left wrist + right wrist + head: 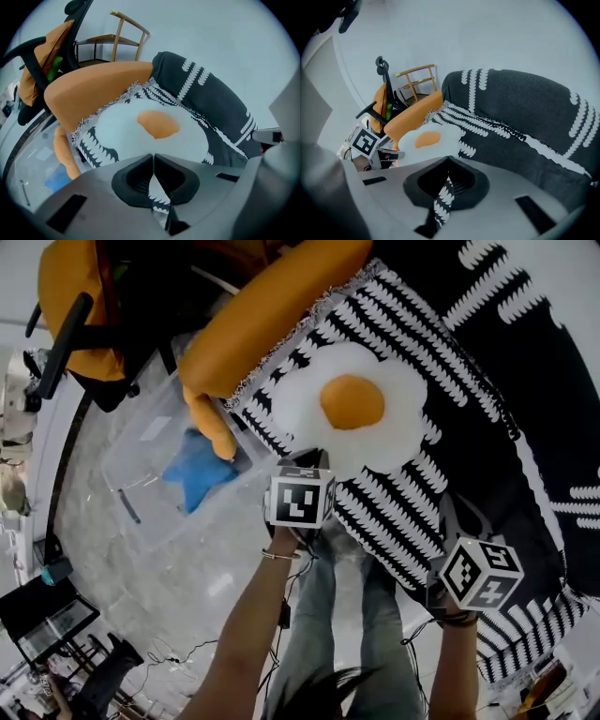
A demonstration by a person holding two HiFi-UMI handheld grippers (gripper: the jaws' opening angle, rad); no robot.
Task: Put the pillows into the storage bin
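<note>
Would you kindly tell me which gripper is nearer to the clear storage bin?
Left. The left gripper clamps the edge of the black-and-white pillow right beside the storage bin; the right gripper clamps that same edge farther from it.

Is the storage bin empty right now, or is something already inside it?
Not empty: a blue item lies inside the clear storage bin. What that item is, the pictures cannot tell.

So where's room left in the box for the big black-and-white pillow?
The clear bin's left half, beside the blue pillow, looks bare. Its right edge is crowded: an orange plush piece hangs in there.
</note>
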